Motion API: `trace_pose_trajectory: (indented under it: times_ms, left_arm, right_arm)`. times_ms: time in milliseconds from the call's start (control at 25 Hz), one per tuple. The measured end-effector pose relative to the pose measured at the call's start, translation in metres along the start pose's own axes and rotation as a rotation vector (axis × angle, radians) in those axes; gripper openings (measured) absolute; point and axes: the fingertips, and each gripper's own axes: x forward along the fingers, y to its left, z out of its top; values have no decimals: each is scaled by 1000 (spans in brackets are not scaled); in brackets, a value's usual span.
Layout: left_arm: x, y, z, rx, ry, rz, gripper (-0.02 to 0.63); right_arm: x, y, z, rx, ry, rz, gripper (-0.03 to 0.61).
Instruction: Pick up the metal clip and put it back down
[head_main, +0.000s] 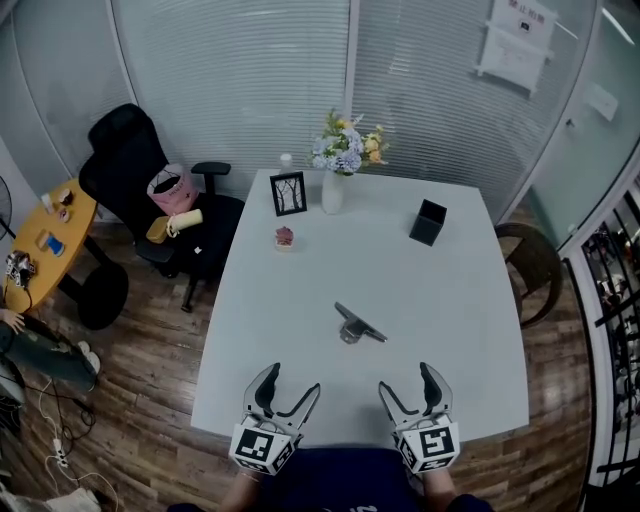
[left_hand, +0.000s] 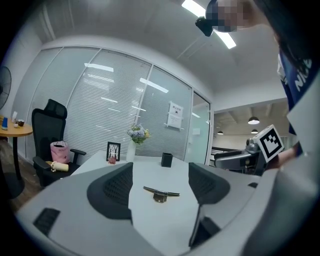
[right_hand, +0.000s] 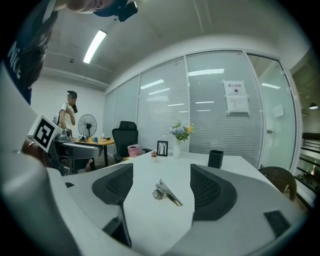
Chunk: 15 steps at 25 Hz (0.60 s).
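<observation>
A metal clip (head_main: 357, 325) lies flat near the middle of the white table (head_main: 300, 330). Both grippers hover over the table's near edge, short of the clip. My left gripper (head_main: 289, 387) stands open with empty jaws; in the left gripper view the clip (left_hand: 161, 193) lies ahead between them, well beyond the tips. My right gripper (head_main: 408, 384) is open and empty too, and the clip (right_hand: 166, 192) shows ahead of it in the right gripper view.
At the table's far side stand a picture frame (head_main: 288, 193), a white vase of flowers (head_main: 334, 172), a small pink pot (head_main: 284, 237) and a black pen holder (head_main: 428, 222). A black office chair (head_main: 150, 190) is at the left, a wooden chair (head_main: 535, 265) at the right.
</observation>
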Motion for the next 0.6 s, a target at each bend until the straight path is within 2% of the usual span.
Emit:
trace_pose_trajectory:
  times_ms: [120, 200, 320, 440, 520, 600]
  left_arm:
    - [1, -2, 4, 6, -10, 2, 327]
    - [1, -5, 5, 10, -11, -8, 286]
    - [0, -7, 5, 10, -6, -21, 180]
    - [-1, -6, 5, 1, -6, -18, 24]
    - [-2, -8, 5, -4, -9, -22, 3]
    - [-2, -10, 5, -11, -12, -27, 3]
  right_arm:
    - [2, 0, 4, -6, -14, 0, 341]
    - [1, 0, 7, -16, -27, -12, 297]
    - [1, -1, 10, -23, -49, -31, 179]
    - [1, -1, 13, -24, -61, -31, 102]
    - [1, -2, 14, -28, -67, -33, 27]
    - [1, -2, 14, -25, -70, -26, 9]
